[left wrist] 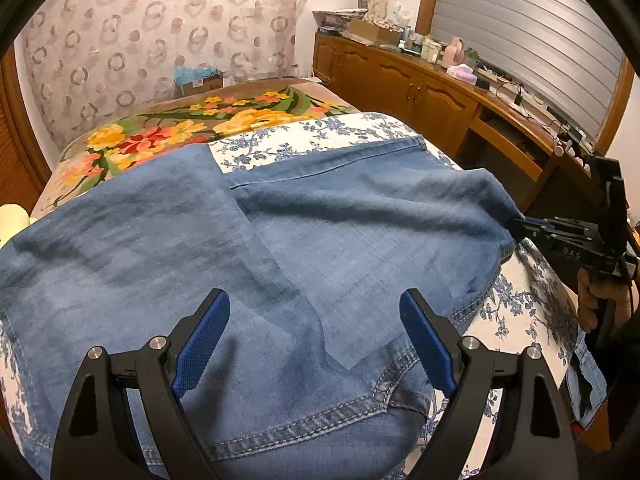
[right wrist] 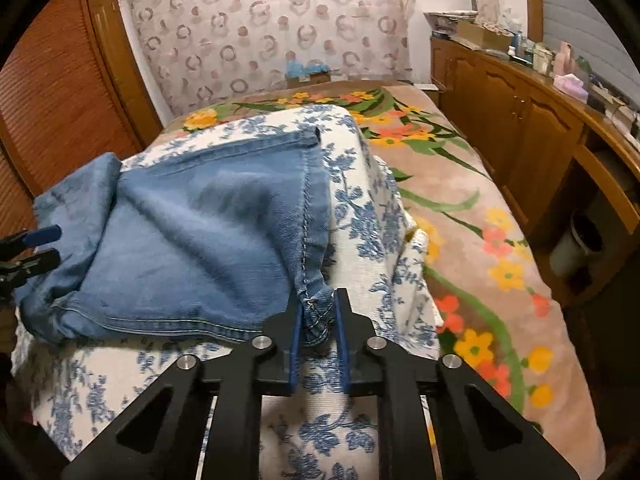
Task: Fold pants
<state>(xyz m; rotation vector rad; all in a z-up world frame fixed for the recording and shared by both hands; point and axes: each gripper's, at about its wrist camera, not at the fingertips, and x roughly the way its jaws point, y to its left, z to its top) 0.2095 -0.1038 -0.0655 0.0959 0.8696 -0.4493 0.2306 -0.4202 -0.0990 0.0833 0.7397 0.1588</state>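
Blue denim pants [left wrist: 280, 232] lie folded over on a white cloth with blue flowers [left wrist: 320, 136] on the bed. My left gripper [left wrist: 314, 312] is open above the pants, over the seam and stitching at the near edge, holding nothing. My right gripper [right wrist: 318, 312] is shut on a stitched corner of the pants [right wrist: 316, 312] and lifts it slightly. It also shows in the left wrist view [left wrist: 520, 226] at the right, pinching the pants' right edge. The pants [right wrist: 200, 240] spread to the left in the right wrist view, where my left gripper's fingertips [right wrist: 44, 236] show at the far left.
A flowered brown blanket [right wrist: 480, 240] covers the bed beyond and to the right of the white cloth. A wooden cabinet with a cluttered counter [left wrist: 420, 80] runs along the right. A patterned curtain [left wrist: 160, 32] hangs behind the bed. A louvred wooden door [right wrist: 52, 100] stands at the left.
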